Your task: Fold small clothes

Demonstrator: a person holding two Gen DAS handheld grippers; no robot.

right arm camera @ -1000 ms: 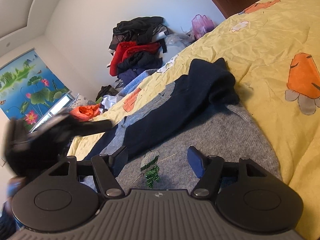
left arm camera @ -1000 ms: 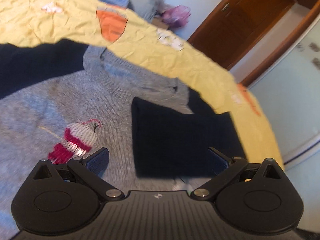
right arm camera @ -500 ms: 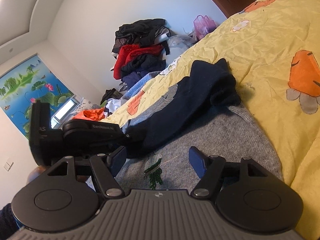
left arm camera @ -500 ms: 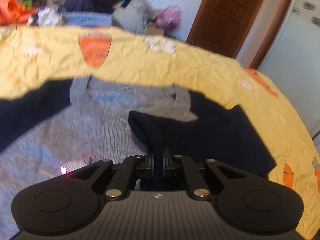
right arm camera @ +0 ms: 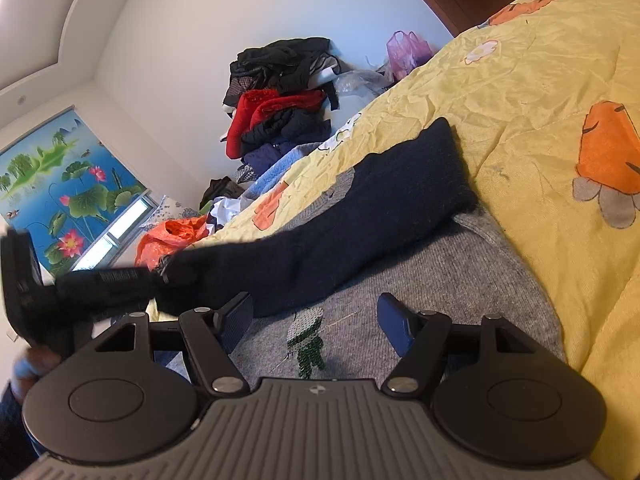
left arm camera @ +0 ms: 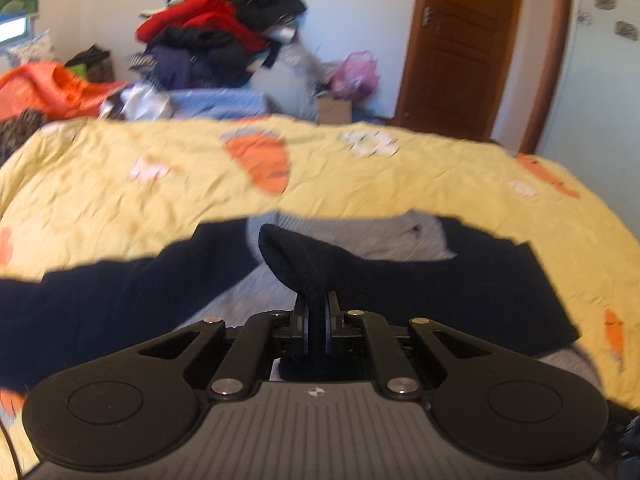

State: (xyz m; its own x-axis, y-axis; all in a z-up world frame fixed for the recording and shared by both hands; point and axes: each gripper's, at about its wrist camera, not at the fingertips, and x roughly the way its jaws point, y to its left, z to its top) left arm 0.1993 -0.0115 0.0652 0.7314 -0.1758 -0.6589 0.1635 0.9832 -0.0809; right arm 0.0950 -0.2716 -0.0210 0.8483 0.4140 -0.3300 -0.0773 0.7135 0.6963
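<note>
Left wrist view: the left gripper [left arm camera: 316,320], low in the centre of the frame, is clamped on a pinched-up fold of the navy sleeve [left arm camera: 296,264], which rises to a rounded peak just above the black jaws. The sleeve belongs to a grey sweater [left arm camera: 360,236] of fuzzy knit, spread flat across the middle of the frame on a crinkled yellow bedspread [left arm camera: 120,184] printed with orange carrots and white flowers. A second navy sleeve [left arm camera: 100,300] stretches to the left edge. Behind the bed, upper centre, a heap of clothes [left arm camera: 208,36] in red, black and navy is stacked against a white wall; a pink plastic bag [left arm camera: 354,76] sits beside it with unclear contents, and a brown panelled door [left arm camera: 460,48] stands at upper right.

Right wrist view: the right gripper [right arm camera: 316,320], bottom centre, hangs with its blue-padded jaws apart and nothing between them, over the sweater's grey front, where a small sequinned figure [right arm camera: 306,340] in green and silver glints. The navy sleeve runs diagonally from the upper right of centre down to the middle left, lifted there by the left gripper, seen blurred. A person's hand [right arm camera: 30,364] shows at the lower left edge. A blind printed with lotus flowers [right arm camera: 60,188] fills the left side, and the clothes heap sits upper centre.
</note>
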